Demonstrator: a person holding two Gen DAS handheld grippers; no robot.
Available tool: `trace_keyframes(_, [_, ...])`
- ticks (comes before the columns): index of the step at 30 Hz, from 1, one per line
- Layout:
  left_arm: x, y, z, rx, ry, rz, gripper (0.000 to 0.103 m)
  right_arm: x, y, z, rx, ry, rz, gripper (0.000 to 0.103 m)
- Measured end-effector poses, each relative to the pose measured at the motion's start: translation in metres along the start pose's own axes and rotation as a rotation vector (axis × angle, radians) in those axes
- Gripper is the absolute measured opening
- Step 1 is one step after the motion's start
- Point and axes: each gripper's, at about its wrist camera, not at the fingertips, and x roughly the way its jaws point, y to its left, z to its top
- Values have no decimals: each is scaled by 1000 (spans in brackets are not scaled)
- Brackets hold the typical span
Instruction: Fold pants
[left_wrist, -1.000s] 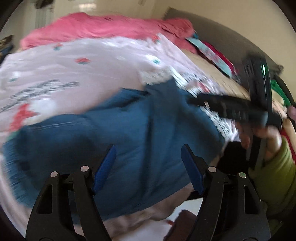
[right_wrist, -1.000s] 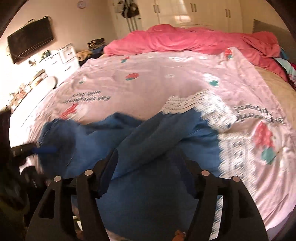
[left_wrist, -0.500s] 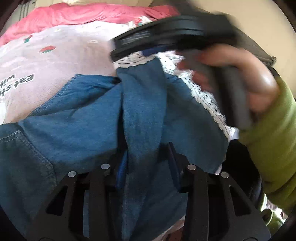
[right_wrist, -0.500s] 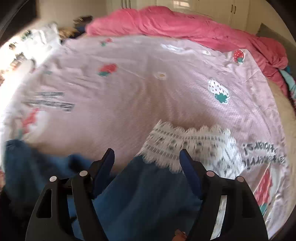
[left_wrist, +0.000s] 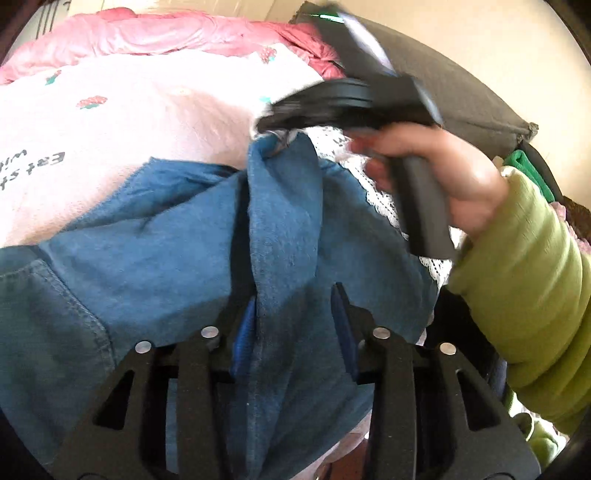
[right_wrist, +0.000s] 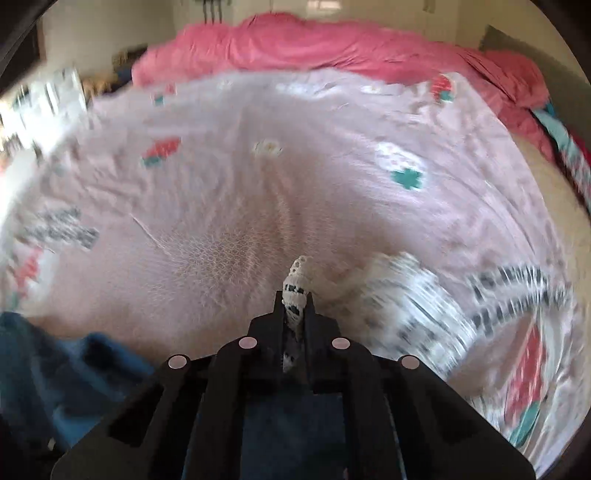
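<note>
Now we are pinching a raised fold of the blue pants (left_wrist: 280, 229) in our left gripper (left_wrist: 295, 325), its jaws having just narrowed onto it. Our right gripper (right_wrist: 295, 306), jaws pressed together, is clamping the white lace hem (right_wrist: 295, 291). The pants are lying on the pink bedspread (right_wrist: 258, 192).

We saw blue denim pants (left_wrist: 177, 251) with a white lace hem (right_wrist: 295, 291) patterned in dark grey. Under the pants lay a pale pink bedsheet (right_wrist: 258, 192) printed with red-and-teal strawberries and black lettering. Beyond the sheet was a rumpled pink quilt (right_wrist: 332, 44). The black grippers had blue pads (left_wrist: 243, 325), and the sleeve (left_wrist: 524, 273) was olive green.
</note>
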Motion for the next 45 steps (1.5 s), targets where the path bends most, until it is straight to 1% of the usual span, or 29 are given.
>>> trace_keyframes(3, [1, 3, 0, 2, -7, 10, 31, -31, -28, -15, 98, -37, 68, 8])
trace_keyframes(4, [0, 4, -2, 1, -4, 12, 28, -43, -37, -22, 128, -58, 89, 8])
trace_keyframes(5, [-1, 4, -3, 5, -1, 19, 23, -52, -45, -29, 147, -73, 95, 8])
trace_keyframes(6, [1, 0, -4, 15, 6, 25, 10, -62, -49, -35, 162, -86, 96, 8])
trace_keyframes(7, [1, -3, -4, 21, 10, 25, 3, -75, -57, -41, 180, -105, 93, 8])
trace_keyframes(9, [-3, -7, -5, 36, 12, 20, 1, -89, -68, -51, 203, -127, 88, 8])
trace_keyframes(11, [-12, -10, -7, 64, 3, 29, 1, -107, -80, -65, 232, -148, 87, 8])
trace_keyframes(13, [-19, -12, -8, 84, -10, 44, 1, -123, -89, -86, 266, -157, 91, 8])
trace_keyframes(14, [-23, -13, -8, 92, -17, 51, 1, -128, -94, -96, 283, -155, 102, 8])
trace_keyframes(16, [-23, -10, 1, 109, -23, 62, 1, -138, -102, -119, 329, -144, 134, 8])
trace_keyframes(19, [-24, -8, 2, 118, -20, 63, 1, -147, -103, -142, 350, -128, 146, 8])
trace_keyframes(22, [-23, -9, 0, 129, -14, 60, 1, -148, -104, -157, 378, -108, 158, 9])
trace_keyframes(24, [-22, -11, -1, 135, -14, 63, 1, -145, -104, -162, 393, -94, 134, 12])
trace_keyframes(25, [-22, -12, -1, 139, -14, 63, 1, -146, -101, -165, 390, -96, 117, 15])
trace_keyframes(26, [-22, -13, -1, 141, -17, 63, 1, -146, -100, -167, 393, -101, 125, 21])
trace_keyframes(28, [-22, -16, -1, 151, -21, 58, 1, -146, -102, -171, 425, -106, 143, 28])
trace_keyframes(30, [-24, -19, -1, 164, -22, 59, 1, -144, -107, -174, 449, -102, 141, 28])
trace_keyframes(31, [-25, -20, -2, 170, -21, 61, 1, -144, -109, -175, 457, -103, 140, 21])
trace_keyframes(32, [-26, -22, -3, 178, -20, 64, 1, -145, -112, -176, 462, -109, 139, 9])
trace_keyframes(33, [-29, -25, -5, 187, -26, 63, 1, -148, -113, -178, 460, -109, 127, 9])
trace_keyframes(36, [-40, -35, -10, 213, -42, 33, 1, -155, -117, -183, 456, -103, 139, 9])
trace_keyframes(39, [-47, -43, -17, 226, -40, 7, 1, -160, -120, -192, 457, -82, 152, 9])
trace_keyframes(41, [-47, -46, -23, 234, -25, 1, 1, -158, -123, -198, 453, -44, 156, 9])
trace_keyframes(45, [-37, -44, -35, 230, 38, 39, 1, -149, -123, -206, 451, 12, 155, 9])
